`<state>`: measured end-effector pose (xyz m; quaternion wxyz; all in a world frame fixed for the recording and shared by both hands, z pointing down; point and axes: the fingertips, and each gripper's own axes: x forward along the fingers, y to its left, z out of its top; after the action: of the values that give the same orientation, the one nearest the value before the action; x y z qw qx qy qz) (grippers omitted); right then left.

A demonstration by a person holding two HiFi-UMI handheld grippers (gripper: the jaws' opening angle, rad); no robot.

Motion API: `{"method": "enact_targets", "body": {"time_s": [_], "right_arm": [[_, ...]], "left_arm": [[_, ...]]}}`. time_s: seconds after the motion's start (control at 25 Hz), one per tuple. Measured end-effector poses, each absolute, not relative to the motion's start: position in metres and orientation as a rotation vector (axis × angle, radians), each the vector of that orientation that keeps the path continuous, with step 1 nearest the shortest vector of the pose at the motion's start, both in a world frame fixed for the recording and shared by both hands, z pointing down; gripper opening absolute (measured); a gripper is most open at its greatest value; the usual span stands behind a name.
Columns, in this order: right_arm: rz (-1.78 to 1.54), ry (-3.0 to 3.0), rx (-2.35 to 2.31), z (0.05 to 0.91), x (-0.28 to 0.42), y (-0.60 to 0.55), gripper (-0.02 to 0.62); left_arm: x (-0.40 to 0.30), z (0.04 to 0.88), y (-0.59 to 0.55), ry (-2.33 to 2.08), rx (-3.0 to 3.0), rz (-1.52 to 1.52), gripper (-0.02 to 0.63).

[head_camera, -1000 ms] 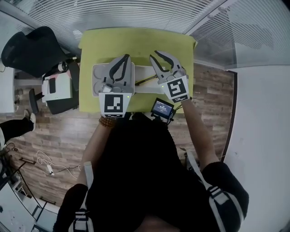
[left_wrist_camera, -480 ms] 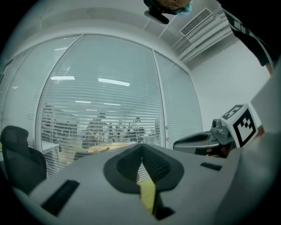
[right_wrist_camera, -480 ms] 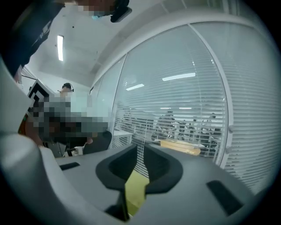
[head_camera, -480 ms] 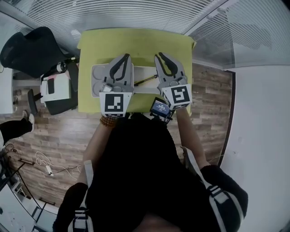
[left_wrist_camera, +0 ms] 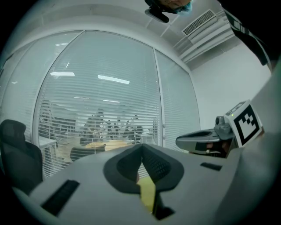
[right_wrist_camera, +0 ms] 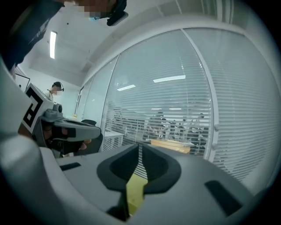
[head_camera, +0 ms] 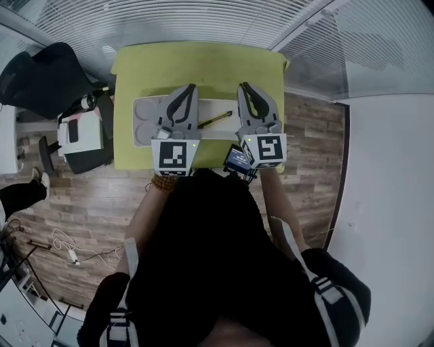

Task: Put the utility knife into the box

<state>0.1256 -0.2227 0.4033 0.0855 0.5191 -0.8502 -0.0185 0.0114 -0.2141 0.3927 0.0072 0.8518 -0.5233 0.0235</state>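
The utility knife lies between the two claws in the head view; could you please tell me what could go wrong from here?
1. The right claw has just been closing with nothing between its jaws, beside the utility knife; it may miss the pick.
2. The left claw, shut, hangs over the box and could block the drop.

On my feed the table (head_camera: 196, 68) is a plain yellow-green. The box (head_camera: 144, 112) is pale grey, and the utility knife (head_camera: 215, 121) reads dark with a touch of yellow toward one end. The floor (head_camera: 88, 196) shows brown wood planks, some lighter, some darker. The chair (head_camera: 47, 74) is black. The blinds (head_camera: 203, 17) are white with fine slat lines. The sleeve (head_camera: 325, 291) is black with white bands, and the small screen (head_camera: 239, 160) glows blue.
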Motion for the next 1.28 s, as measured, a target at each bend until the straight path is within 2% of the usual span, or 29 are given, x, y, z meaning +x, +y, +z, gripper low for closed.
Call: {"method": "enact_targets", "body": {"time_s": [0.48, 1.28], "right_arm": [[-0.027, -2.4, 1.743, 0.418, 0.145, -0.209, 0.011], [-0.023, -2.373, 1.706, 0.427, 0.148, -0.21, 0.003]], "left_arm": [[0.022, 0.403, -0.207, -1.616, 2.684, 0.099, 0.012], [0.024, 0.413, -0.204, -1.614, 2.674, 0.117, 0.012]]}}
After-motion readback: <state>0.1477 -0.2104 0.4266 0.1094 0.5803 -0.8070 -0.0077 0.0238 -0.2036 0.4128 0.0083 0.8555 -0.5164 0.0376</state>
